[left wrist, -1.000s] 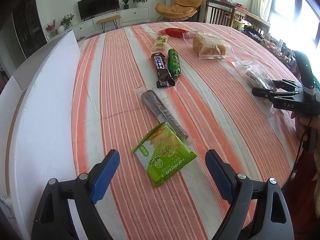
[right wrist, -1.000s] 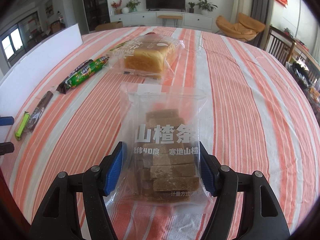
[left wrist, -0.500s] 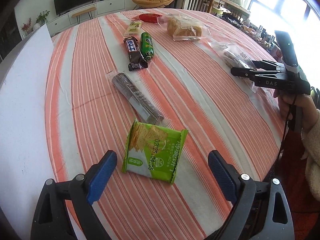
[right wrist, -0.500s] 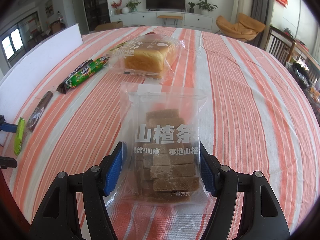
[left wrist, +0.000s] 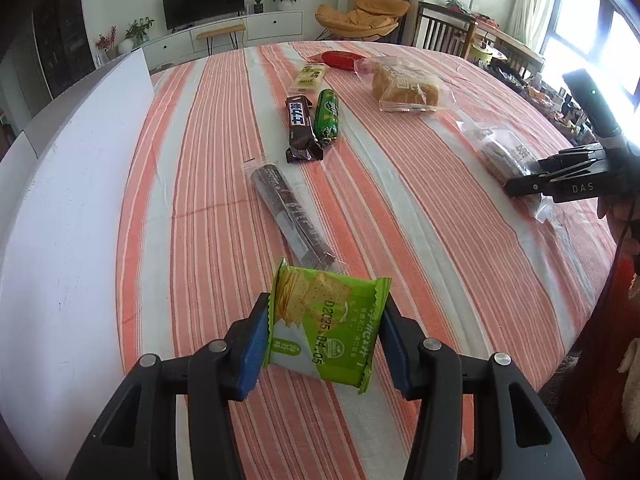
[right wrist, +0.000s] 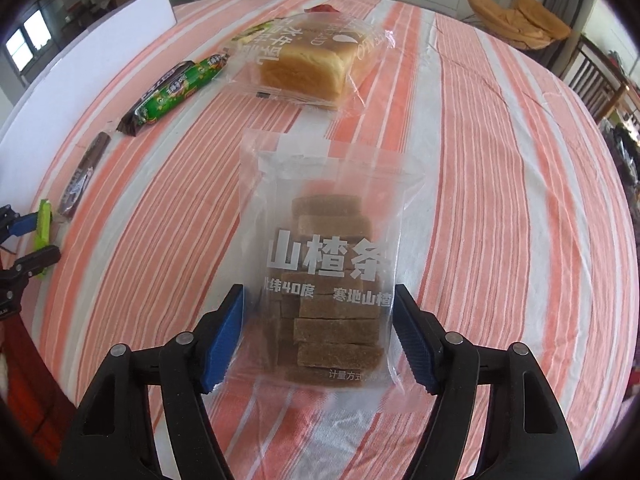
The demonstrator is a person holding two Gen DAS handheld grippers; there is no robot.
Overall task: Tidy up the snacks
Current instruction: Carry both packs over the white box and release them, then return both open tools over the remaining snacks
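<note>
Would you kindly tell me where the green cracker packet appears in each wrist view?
Left wrist: green cracker packet, bottom centre, between the closing left gripper's pads.
Right wrist: far left edge, a thin green sliver, seen edge-on.
Shared landmark: bagged bread loaf.

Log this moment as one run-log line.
left gripper: closing, pads on green cracker packet | right gripper: closing around clear hawthorn-strip bag, on striped tablecloth

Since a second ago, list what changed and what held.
The left gripper is closing its jaws onto the green cracker pack, pads now at its edges. The right gripper is closing around the clear hawthorn bag. The other snacks stayed put.
</note>
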